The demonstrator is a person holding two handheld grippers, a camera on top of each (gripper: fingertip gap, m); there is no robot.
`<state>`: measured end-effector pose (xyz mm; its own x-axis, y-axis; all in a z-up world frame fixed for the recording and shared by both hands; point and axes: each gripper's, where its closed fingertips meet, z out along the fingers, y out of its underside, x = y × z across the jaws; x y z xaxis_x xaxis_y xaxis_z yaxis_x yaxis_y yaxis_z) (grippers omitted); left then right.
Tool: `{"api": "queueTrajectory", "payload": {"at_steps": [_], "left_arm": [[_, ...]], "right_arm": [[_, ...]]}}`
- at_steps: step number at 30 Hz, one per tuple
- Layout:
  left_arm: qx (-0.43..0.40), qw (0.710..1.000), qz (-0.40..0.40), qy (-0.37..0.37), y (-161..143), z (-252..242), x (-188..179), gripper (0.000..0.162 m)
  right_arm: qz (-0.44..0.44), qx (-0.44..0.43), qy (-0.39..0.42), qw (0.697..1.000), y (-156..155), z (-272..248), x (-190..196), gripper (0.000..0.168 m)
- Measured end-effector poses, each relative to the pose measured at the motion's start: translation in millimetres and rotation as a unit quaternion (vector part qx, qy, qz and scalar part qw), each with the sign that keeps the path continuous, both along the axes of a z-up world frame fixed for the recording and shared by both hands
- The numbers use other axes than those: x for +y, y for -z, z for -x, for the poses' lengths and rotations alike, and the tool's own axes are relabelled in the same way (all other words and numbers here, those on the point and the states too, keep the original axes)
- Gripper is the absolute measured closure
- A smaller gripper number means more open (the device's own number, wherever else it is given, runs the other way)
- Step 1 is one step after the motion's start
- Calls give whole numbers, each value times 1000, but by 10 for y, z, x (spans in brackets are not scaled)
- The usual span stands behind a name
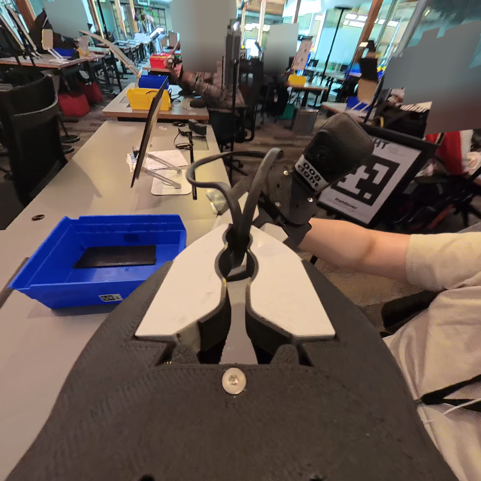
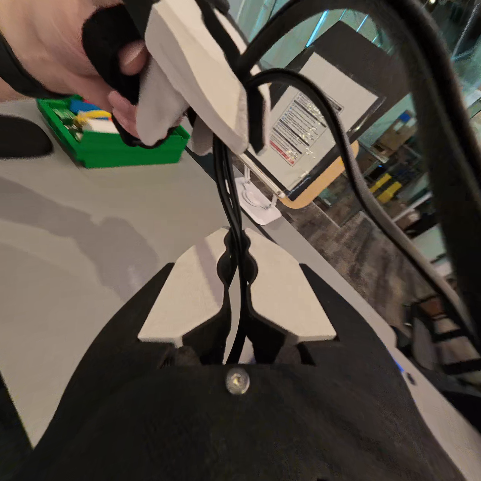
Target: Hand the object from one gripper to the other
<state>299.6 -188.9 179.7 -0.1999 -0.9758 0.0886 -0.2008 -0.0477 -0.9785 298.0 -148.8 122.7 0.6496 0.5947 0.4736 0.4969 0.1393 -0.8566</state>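
The object is a black cable (image 1: 200, 166) bent into loops. In the left wrist view my left gripper (image 1: 238, 234) is shut on its bunched strands, with a plug end sitting in the round gap between the white fingers. The right gripper's black body (image 1: 294, 197) sits just behind, held by a bare forearm; its fingertips are hidden. In the right wrist view my right gripper (image 2: 237, 234) is shut on the same cable (image 2: 346, 156), whose strands run up to the left gripper (image 2: 251, 145), clamped on them just above. Both grippers hang above the grey table (image 2: 78, 208).
A blue bin (image 1: 52, 281) stands on the table (image 1: 52, 364) at the left. A green bin (image 2: 117, 153) holding coloured items stands farther back. A thin panel on a stand (image 1: 148, 140) and a framed marker board (image 1: 369, 182) stand nearby. Desks and people fill the background. Spacing between my two grippers at the tips: around 7 cm.
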Motion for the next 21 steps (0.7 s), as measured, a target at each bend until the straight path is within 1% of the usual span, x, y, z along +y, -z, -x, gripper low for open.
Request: {"api": "queueTrajectory", "payload": {"at_steps": [2,6,7,9,10,12,14,15,17,20,21], "left_arm": [[-21,1000,10,9,15,111,-20,150],[-78,996,42,-5,-66,372,76,150],[-85,995,54,-6,-70,440,103,149],[-81,995,61,-5,-10,561,130,141],[-74,996,55,-13,47,612,157,139],[-64,996,49,-30,160,693,206,134],[-50,997,57,-30,278,747,213,133],[-41,997,59,-28,343,762,214,133],[-18,997,58,-36,474,773,240,132],[-10,997,60,-36,558,759,239,132],[-7,997,60,-38,574,749,243,132]], "right_arm": [[-31,-52,24,998,-19,-57,11,165],[-78,-153,58,983,-103,-177,4,164],[-85,-172,65,979,-134,-212,-1,164],[-97,-216,79,968,-192,-305,-4,164],[-106,-246,89,959,-216,-372,3,163],[-113,-326,115,932,-204,-534,30,163],[-99,-390,125,907,-138,-656,43,164],[-84,-390,120,909,-105,-668,40,164],[-16,-334,98,937,-14,-620,14,164],[101,-210,48,971,49,-483,-55,164],[153,-157,22,975,50,-420,-102,164]]}}
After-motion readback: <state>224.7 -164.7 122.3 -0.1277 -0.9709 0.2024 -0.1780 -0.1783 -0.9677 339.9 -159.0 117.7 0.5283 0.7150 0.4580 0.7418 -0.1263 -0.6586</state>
